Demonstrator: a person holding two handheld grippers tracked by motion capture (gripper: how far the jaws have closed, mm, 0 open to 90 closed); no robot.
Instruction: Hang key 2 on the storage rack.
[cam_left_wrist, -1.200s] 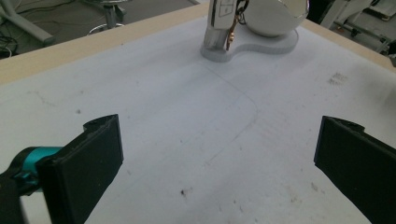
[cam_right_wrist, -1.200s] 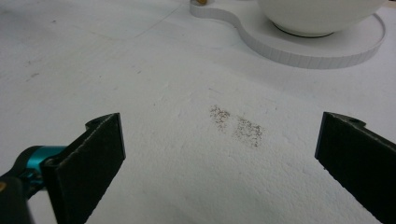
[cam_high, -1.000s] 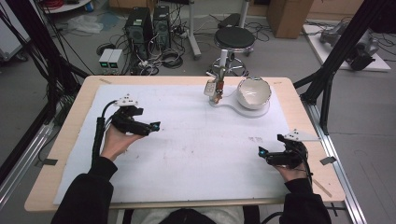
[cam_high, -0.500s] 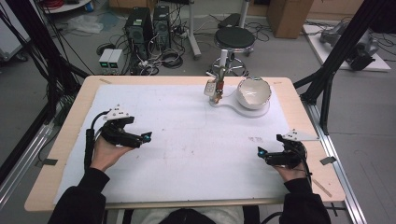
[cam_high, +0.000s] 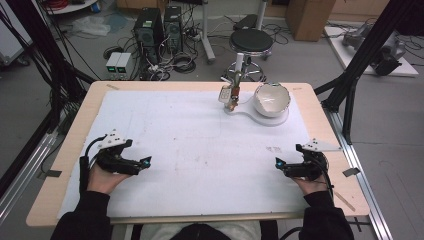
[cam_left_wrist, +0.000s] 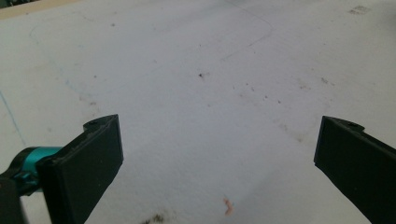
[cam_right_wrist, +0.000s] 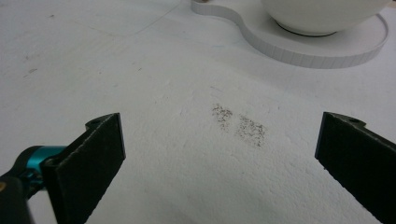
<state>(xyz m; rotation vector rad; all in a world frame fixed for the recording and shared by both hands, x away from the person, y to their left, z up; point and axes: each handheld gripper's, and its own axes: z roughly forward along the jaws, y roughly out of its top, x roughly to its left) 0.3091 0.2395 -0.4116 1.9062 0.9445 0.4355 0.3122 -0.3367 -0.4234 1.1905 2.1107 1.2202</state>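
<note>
On the wooden table (cam_high: 320, 95) lies one white foam mat (cam_high: 190, 145), and on it sit one white keyhole-shaped flat base (cam_high: 250, 111), one white round bowl (cam_high: 271, 98) and one small upright holder with a reddish-brown tip (cam_high: 231, 95). Two black two-jaw handheld grippers are counted, the left gripper (cam_high: 146, 161) and the right gripper (cam_high: 278, 163), each with two black jaws set wide apart and one grey three-cornered plate on top. On the floor behind the table stand one black round stool (cam_high: 251, 41), two black computer towers (cam_high: 159, 26) and two small white boxes (cam_high: 119, 62).
</note>
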